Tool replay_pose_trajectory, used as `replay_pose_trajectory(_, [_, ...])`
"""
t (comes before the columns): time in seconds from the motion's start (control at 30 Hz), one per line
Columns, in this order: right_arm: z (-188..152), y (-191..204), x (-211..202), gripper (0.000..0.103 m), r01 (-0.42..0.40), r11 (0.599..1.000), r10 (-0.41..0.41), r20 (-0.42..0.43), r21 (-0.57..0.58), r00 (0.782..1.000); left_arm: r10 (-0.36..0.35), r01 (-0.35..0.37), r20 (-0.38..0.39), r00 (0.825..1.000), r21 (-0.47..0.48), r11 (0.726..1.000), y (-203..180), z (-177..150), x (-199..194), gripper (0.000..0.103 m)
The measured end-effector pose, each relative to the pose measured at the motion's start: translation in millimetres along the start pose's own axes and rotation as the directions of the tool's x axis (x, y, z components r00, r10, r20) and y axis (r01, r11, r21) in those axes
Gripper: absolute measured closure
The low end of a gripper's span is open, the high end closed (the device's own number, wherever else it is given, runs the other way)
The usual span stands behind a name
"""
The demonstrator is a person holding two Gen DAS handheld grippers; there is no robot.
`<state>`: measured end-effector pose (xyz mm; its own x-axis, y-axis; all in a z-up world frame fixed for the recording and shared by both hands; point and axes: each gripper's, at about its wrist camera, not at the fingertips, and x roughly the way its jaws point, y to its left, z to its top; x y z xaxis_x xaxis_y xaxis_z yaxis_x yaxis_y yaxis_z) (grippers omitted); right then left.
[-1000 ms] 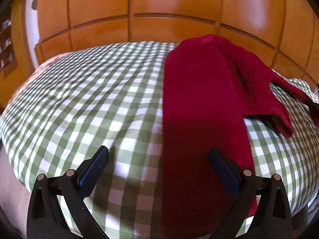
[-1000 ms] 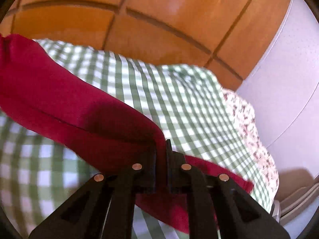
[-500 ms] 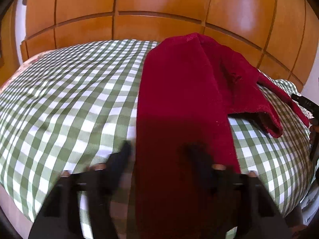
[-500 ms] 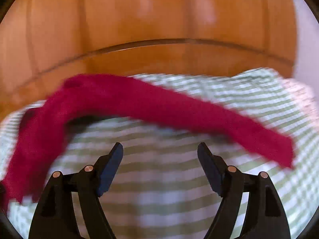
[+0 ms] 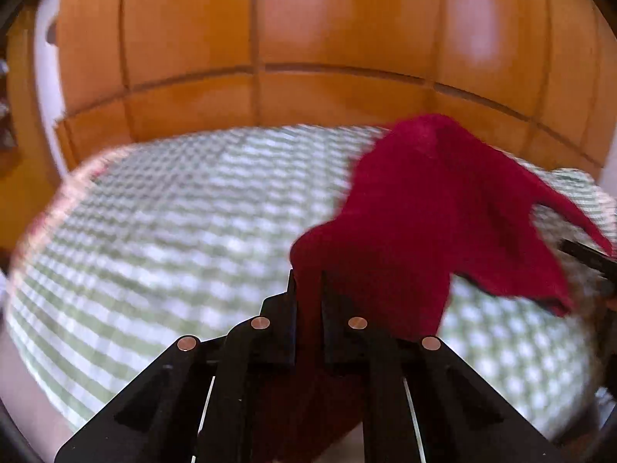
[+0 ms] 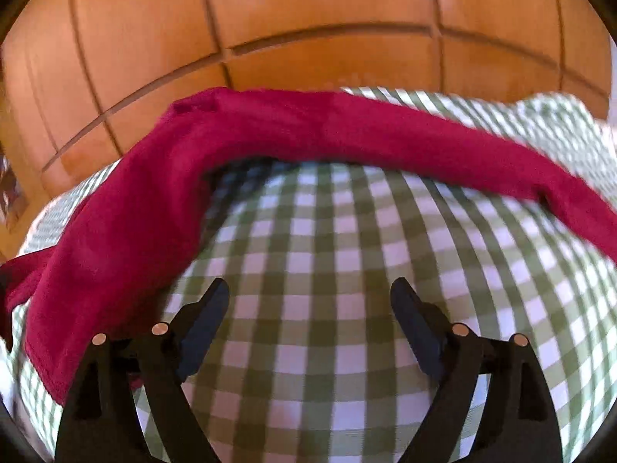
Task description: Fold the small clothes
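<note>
A dark red fleece garment [image 5: 424,208] lies on a green-and-white checked cloth [image 5: 173,239]. My left gripper [image 5: 308,289] is shut on the garment's near edge and holds it lifted off the cloth. In the right wrist view the garment [image 6: 162,200] arches across the far and left side, one sleeve [image 6: 482,154] stretched to the right. My right gripper [image 6: 310,297] is open and empty over bare checked cloth [image 6: 347,270], just right of the garment's near edge.
Orange wooden panelled doors [image 5: 308,38] stand behind the checked surface; they also fill the back of the right wrist view [image 6: 308,11]. The other gripper's black tip [image 5: 590,258] shows at the right edge of the left wrist view.
My left gripper closed on the garment's near edge and lifted it. My right gripper let go of the sleeve, opened and now sits low over the cloth.
</note>
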<state>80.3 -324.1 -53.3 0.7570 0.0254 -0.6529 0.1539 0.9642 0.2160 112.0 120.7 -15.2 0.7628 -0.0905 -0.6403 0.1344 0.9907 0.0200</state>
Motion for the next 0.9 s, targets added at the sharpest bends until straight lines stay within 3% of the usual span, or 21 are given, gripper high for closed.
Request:
replay_pose_trajectory(0.17, [-2,0,-3,0.018,0.004,1.000,-0.004,0.007,0.003,1.000,0.189,-0.190,0.010,0.982,0.007,0.982,70,33,33,0.095])
replay_pose_trajectory(0.3, [1,6,2,0.018,0.034,0.999,-0.034,-0.007,-0.021,0.999,0.286,-0.286,0.011,0.958,-0.002,0.958,107,58,62,0.095])
replay_pose_trajectory(0.43, [0,9,4,0.018,0.053,0.998,-0.053,-0.012,-0.034,0.999,0.358,-0.358,0.025,0.933,0.026,0.933,122,80,90,0.095])
replay_pose_trajectory(0.5, [-1,10,5,0.018,0.063,0.997,-0.064,-0.014,-0.044,0.998,0.423,-0.422,0.010,0.906,0.083,0.903,119,83,114,0.094])
replay_pose_trajectory(0.53, [-1,11,5,0.018,0.072,0.996,-0.073,-0.014,-0.051,0.997,0.471,-0.465,-0.027,0.882,0.118,0.878,117,82,132,0.089])
replay_pose_trajectory(0.6, [-1,13,5,0.018,0.083,0.995,-0.084,-0.013,-0.059,0.996,0.522,-0.511,-0.073,0.850,0.122,0.851,118,77,147,0.071])
replay_pose_trajectory(0.63, [-2,13,4,0.018,0.086,0.995,-0.086,-0.007,-0.060,0.996,0.517,-0.512,-0.078,0.853,0.073,0.856,118,72,146,0.054])
replay_pose_trajectory(0.67, [-2,13,2,0.019,0.085,0.995,-0.085,0.003,-0.059,0.996,0.495,-0.495,-0.064,0.866,0.027,0.869,119,68,140,0.032])
replay_pose_trajectory(0.7, [-2,12,0,0.019,0.080,0.995,-0.079,0.017,-0.057,0.997,0.471,-0.472,-0.036,0.881,-0.034,0.881,119,63,130,0.021])
replay_pose_trajectory(0.73, [-3,11,-5,0.020,0.070,0.996,-0.067,0.041,-0.055,0.997,0.465,-0.464,-0.012,0.885,-0.076,0.882,119,58,120,0.013])
replay_pose_trajectory(0.8, [-3,15,-15,0.025,0.067,0.996,-0.061,0.082,-0.066,0.995,0.431,-0.421,0.035,0.902,-0.156,0.893,112,47,97,0.013])
replay_pose_trajectory(0.83, [-3,21,-21,0.027,0.063,0.994,-0.053,0.106,-0.092,0.993,0.381,-0.362,0.068,0.922,-0.194,0.912,106,38,80,0.013])
replay_pose_trajectory(0.87, [-4,27,-25,0.031,0.054,0.992,-0.041,0.114,-0.112,0.993,0.353,-0.327,0.091,0.931,-0.221,0.919,100,33,70,0.013])
replay_pose_trajectory(0.9, [-5,38,-32,0.035,0.007,0.991,0.007,0.110,-0.134,0.994,0.316,-0.282,0.108,0.943,-0.248,0.927,93,26,59,0.013])
